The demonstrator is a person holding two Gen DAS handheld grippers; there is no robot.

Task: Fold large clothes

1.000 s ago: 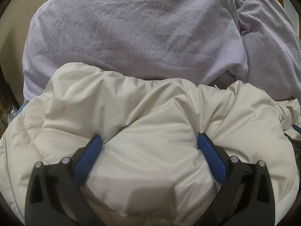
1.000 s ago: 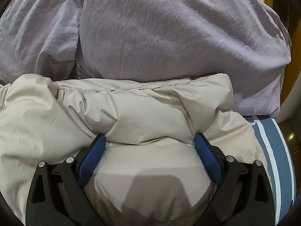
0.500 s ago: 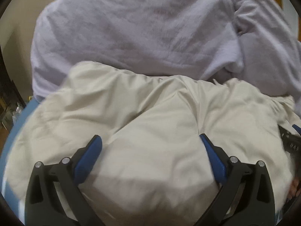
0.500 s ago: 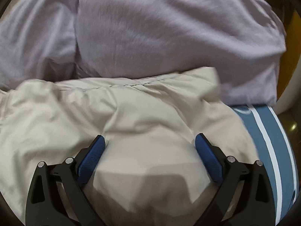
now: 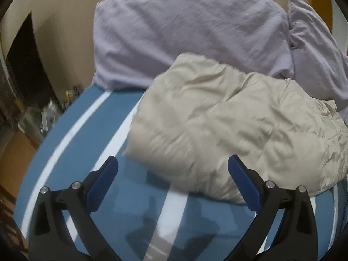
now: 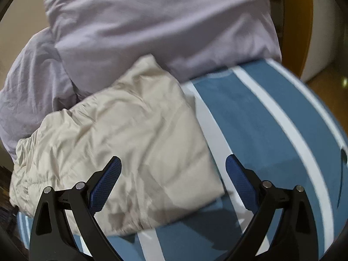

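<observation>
Left wrist: cream jacket (image 5: 228, 128) folded on striped bedsheet (image 5: 91, 134), lilac pillows (image 5: 184, 32) behind (touching)

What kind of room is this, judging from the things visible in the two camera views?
Probably a bedroom. The cream padded jacket lies on a blue sheet with white stripes, which looks like a bed cover, and two lilac pillows are piled behind it. A wooden floor shows beside the bed.

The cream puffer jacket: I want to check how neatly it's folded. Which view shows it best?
The right wrist view: the cream puffer jacket shows almost whole, with both near corners. The left wrist view blurs its near edge and crops its right side.
</observation>
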